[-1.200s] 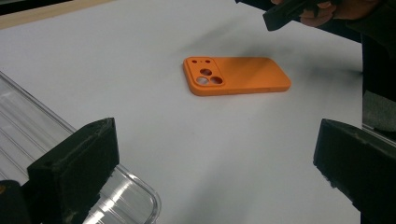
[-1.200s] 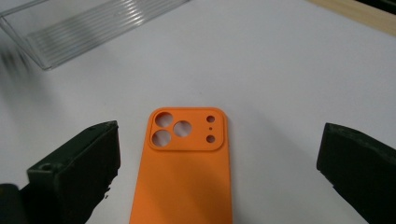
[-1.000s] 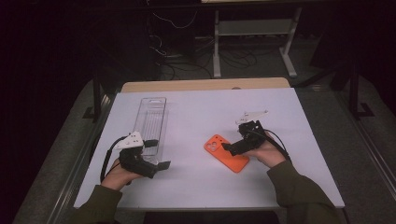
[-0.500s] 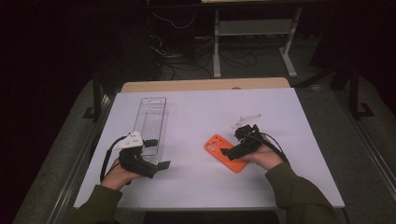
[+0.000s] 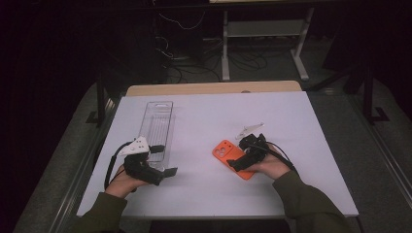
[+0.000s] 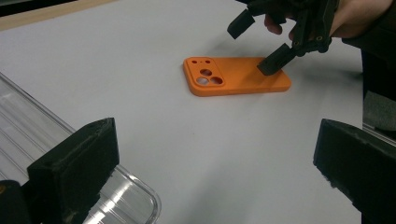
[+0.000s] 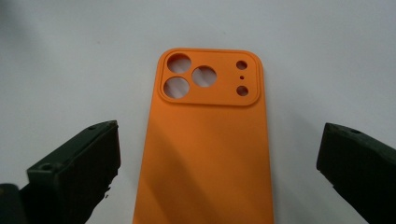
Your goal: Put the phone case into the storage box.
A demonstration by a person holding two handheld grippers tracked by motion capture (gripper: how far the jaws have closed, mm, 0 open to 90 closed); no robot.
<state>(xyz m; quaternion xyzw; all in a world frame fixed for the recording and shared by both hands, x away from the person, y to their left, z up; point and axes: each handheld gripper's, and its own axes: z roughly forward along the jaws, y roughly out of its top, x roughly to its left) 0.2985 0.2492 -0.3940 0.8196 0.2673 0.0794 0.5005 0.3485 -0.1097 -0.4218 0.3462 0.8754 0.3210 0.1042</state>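
Hovering just above the near end of the orange phone case (image 5: 232,158), the right tongs (image 5: 239,164) stand wide apart, seemingly lined up to straddle its long sides for a pickup. It lies flat, back up, on the white worktop (image 5: 301,126). Beside the clear tray (image 5: 158,131), the left tongs (image 5: 163,160) rest spread open, probably waiting.

White table (image 5: 209,116) seen under everything. Orange phone case (image 5: 232,158) laid flat on it, back upward. Clear plastic tray (image 5: 159,131) laid well left of case.
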